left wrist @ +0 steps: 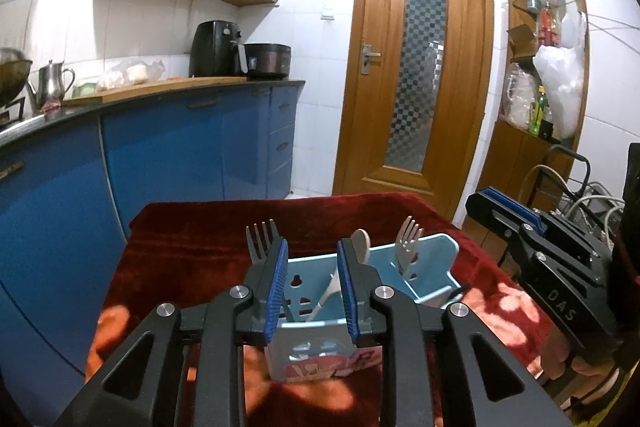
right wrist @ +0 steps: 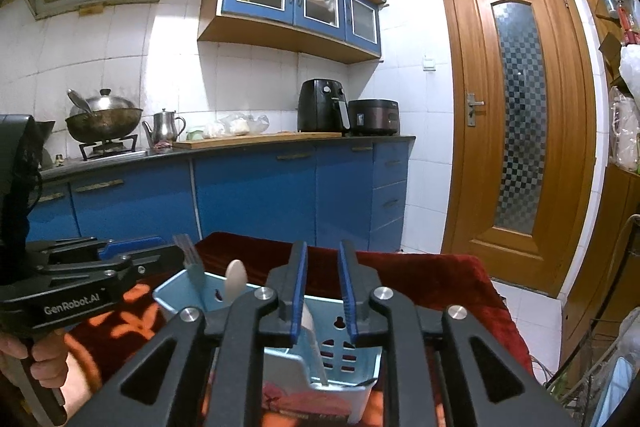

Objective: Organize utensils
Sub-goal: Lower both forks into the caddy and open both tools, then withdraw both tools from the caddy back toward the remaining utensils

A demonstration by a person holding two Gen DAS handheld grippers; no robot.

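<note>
A light blue utensil holder (left wrist: pixel 316 311) is standing upright on a desk covered with a dark red cloth (left wrist: pixel 192 239), and both grippers are hovering close over it. The left gripper (left wrist: pixel 312 259) is hanging just above the holder's near compartment with its jaws moderately open; nothing is sitting between the blue pads, and they are not touching the holder as far as the left wrist view shows. A dark grey fork (left wrist: pixel 260 239) is rising tines-up just beside and behind the left finger, and whether it is touching that finger cannot be told. A beige spoon (left wrist: pixel 360 245) is standing in the holder with its bowl up, showing just past the right finger, and a silver fork (left wrist: pixel 406 239) is standing tines-up in the far right compartment. A white handle (left wrist: pixel 326 297) is leaning inside the near compartment. The right gripper (right wrist: pixel 323 263) is hovering above the holder's other end, its jaws parted by a narrow gap and holding nothing; through that gap the holder's slotted wall and a white utensil (right wrist: pixel 314 343) leaning inside are showing. In the right wrist view the left gripper's body is reaching in from the left side, with a hand (right wrist: pixel 44 359) gripping its handle.
</note>
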